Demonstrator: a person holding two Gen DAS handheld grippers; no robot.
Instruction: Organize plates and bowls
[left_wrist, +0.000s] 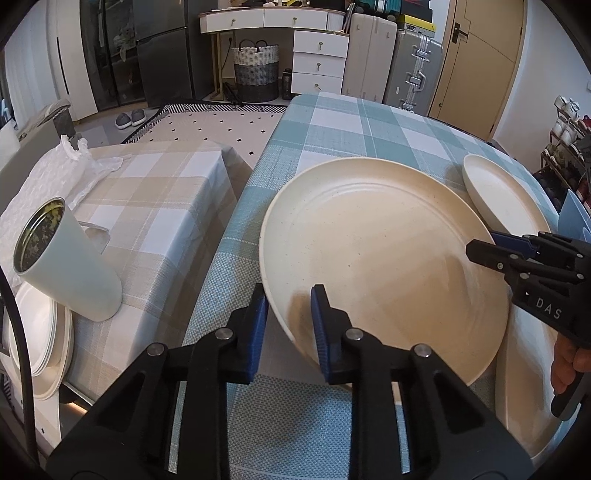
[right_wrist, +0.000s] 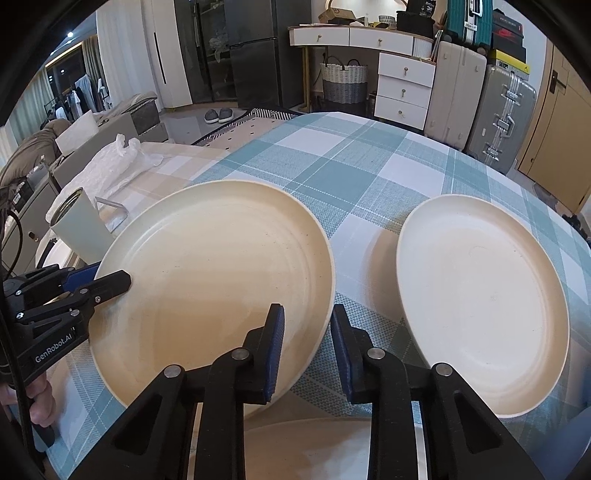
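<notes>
A large cream plate (left_wrist: 384, 254) is held tilted above the blue checked table (left_wrist: 332, 125). My left gripper (left_wrist: 290, 325) straddles its near-left rim, jaws close around the rim. My right gripper (right_wrist: 308, 347) straddles the opposite rim of the same plate (right_wrist: 218, 280); it shows from the side in the left wrist view (left_wrist: 480, 247). A second cream plate (right_wrist: 480, 302) lies on the table to the right. Another cream plate (right_wrist: 317, 443) lies just below the held one.
A beige checked side table (left_wrist: 147, 192) at the left holds a tilted grey cup (left_wrist: 70, 266), a stack of white plates (left_wrist: 37, 332) and a white plastic bag (left_wrist: 48, 173). Suitcases, drawers and a basket stand beyond the table.
</notes>
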